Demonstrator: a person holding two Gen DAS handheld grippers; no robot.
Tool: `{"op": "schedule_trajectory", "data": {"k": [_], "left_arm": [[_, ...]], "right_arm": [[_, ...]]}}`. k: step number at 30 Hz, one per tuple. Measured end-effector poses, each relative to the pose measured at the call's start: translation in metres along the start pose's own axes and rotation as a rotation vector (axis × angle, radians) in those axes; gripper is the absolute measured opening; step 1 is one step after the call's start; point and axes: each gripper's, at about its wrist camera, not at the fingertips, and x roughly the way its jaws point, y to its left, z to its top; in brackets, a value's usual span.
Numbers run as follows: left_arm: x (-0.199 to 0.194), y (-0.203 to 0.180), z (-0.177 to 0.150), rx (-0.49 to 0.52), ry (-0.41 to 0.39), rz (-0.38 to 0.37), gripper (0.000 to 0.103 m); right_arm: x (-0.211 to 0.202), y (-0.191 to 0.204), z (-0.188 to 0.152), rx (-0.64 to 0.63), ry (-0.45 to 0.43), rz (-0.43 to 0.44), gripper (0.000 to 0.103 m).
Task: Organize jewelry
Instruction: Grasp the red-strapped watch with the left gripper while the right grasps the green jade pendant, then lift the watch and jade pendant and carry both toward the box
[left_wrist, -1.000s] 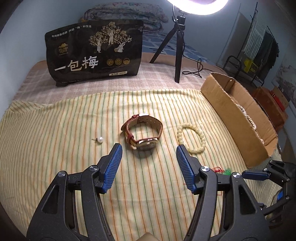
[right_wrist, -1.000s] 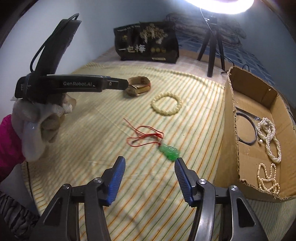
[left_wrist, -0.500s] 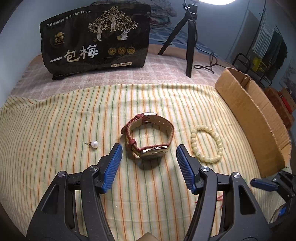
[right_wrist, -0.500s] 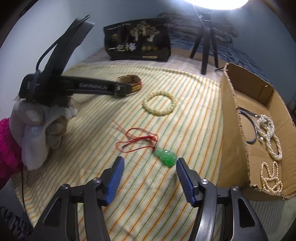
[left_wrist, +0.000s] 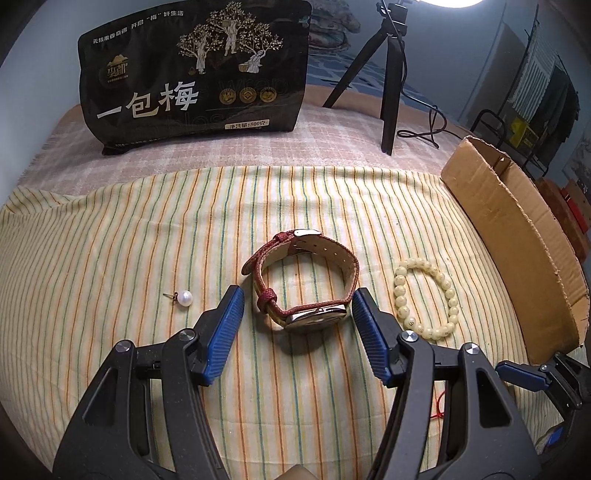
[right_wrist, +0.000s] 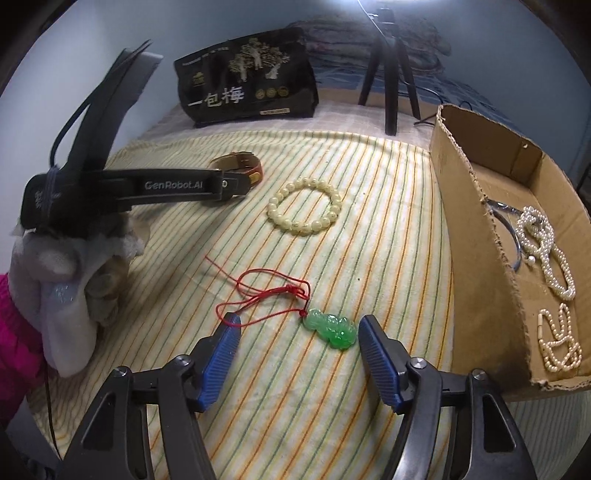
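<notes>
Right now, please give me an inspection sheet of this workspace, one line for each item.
Surface: striped cloth over a checked blanket.
Job's things: red-strap watch, cream bead bracelet, pearl earring, green pendant on red cord, all loose on the cloth; cardboard box already holds pearl strands.
Clutter: black snack bag.
Grippers: left gripper open, flanking the watch; right gripper open, around the pendant.
Cables: black cable by the tripod.
Surroundings: clothes rack, blue wall.

"一包梅" on black bag (left_wrist: 195, 70); "GenRobot.AI" on left gripper (right_wrist: 173, 184)
</notes>
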Motion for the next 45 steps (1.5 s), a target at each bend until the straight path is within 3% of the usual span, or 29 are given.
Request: {"op": "schedule_trajectory", "data": {"k": [2, 4, 7, 10, 12, 26, 45], "left_arm": [[0.001, -0.001, 0.0, 0.003, -0.001, 0.002, 0.062], [0.001, 0.0, 0.0, 0.003, -0.001, 0.001, 0.062], [0.001, -0.001, 0.0, 0.004, -0.001, 0.002, 0.062], [0.002, -0.003, 0.0, 0.016, -0.001, 0.014, 0.062], [0.002, -0.004, -0.001, 0.024, -0.004, 0.014, 0.056], [-0.007, 0.003, 0.001, -0.012, -0.02, 0.005, 0.054], [-0.056, -0.017, 0.01, 0.027, -0.112, -0.039, 0.053]], "right_arm": [[0.002, 0.002, 0.0, 0.007, -0.006, -0.013, 0.063], [0.001, 0.001, 0.0, 0.02, -0.014, -0.017, 0.044], [-0.002, -0.007, -0.001, 0.062, -0.021, 0.009, 0.03], [-0.003, -0.012, -0.004, 0.078, -0.027, 0.029, 0.029], [-0.004, -0.009, -0.005, 0.06, -0.027, 0.019, 0.029], [-0.02, -0.006, -0.009, 0.054, -0.068, 0.056, 0.029], [-0.085, -0.015, 0.002, 0.048, -0.207, 0.081, 0.029]]}}
